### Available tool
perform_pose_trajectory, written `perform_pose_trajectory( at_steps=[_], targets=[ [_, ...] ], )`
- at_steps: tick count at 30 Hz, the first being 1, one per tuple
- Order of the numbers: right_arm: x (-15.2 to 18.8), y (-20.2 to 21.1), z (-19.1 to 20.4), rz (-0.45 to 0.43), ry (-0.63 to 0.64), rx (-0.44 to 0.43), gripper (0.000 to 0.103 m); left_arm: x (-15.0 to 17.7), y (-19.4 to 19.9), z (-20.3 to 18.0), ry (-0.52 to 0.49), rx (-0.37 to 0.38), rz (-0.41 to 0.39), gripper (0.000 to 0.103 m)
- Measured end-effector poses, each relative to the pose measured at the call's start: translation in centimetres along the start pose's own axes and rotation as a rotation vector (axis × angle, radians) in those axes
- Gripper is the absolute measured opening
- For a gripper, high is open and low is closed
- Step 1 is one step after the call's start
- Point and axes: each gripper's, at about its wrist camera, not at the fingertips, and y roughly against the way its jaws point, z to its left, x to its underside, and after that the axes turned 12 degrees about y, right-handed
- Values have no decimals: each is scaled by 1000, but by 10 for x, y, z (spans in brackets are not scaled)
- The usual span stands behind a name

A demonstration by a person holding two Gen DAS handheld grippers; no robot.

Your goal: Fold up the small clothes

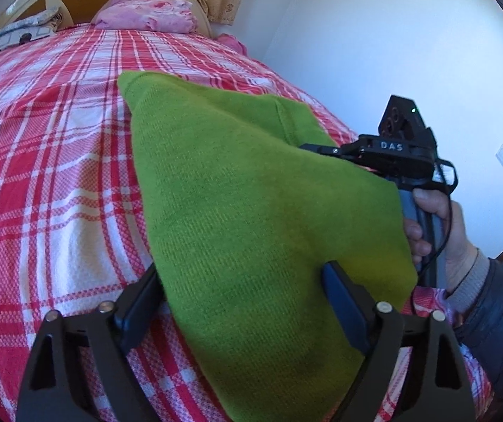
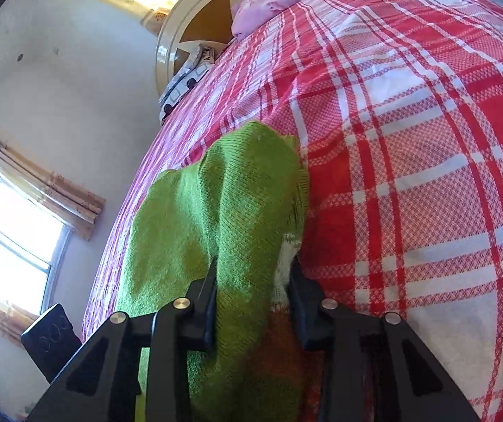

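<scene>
green knit garment [image 1: 251,190] lies between the wide-spread left gripper [image 1: 244,302], right gripper [image 2: 251,281] clamping it.

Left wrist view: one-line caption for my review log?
Green knit garment draped between the left gripper and right gripper, above a red plaid bedspread.

The green sweater [image 1: 251,193] is made of knitted wool, soft and fuzzy w/ tiny ribs. The red-and-white bedspread [image 1: 57,176] is woven cloth, bumpy like a waffle. Both grippers, left [image 1: 244,302] and right [image 2: 251,292], are made of matt black plastic (w/ shiny metal screw heads). The headboard [image 2: 170,35] is painted cream and looks glossy. The pink pillow [image 1: 145,14] is soft, crinkled cloth.
</scene>
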Motion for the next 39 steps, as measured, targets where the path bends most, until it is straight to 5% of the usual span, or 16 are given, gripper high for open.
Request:
perform_pose_trajectory(
  at_steps=[11, 16, 19, 39],
  targets=[
    [2, 1, 21, -38, 103, 111, 32, 0, 3, -1, -3, -10, -14, 71],
    [3, 10, 37, -64, 124, 160, 24, -2, 12, -4, -20, -11, -15, 47],
    [5, 23, 53, -110, 142, 172, 23, -4, 20, -2, -4, 4, -7, 42],
    [45, 22, 176, -126, 231, 68, 22, 33, 117, 24, 7, -33, -118, 37]
  ],
)
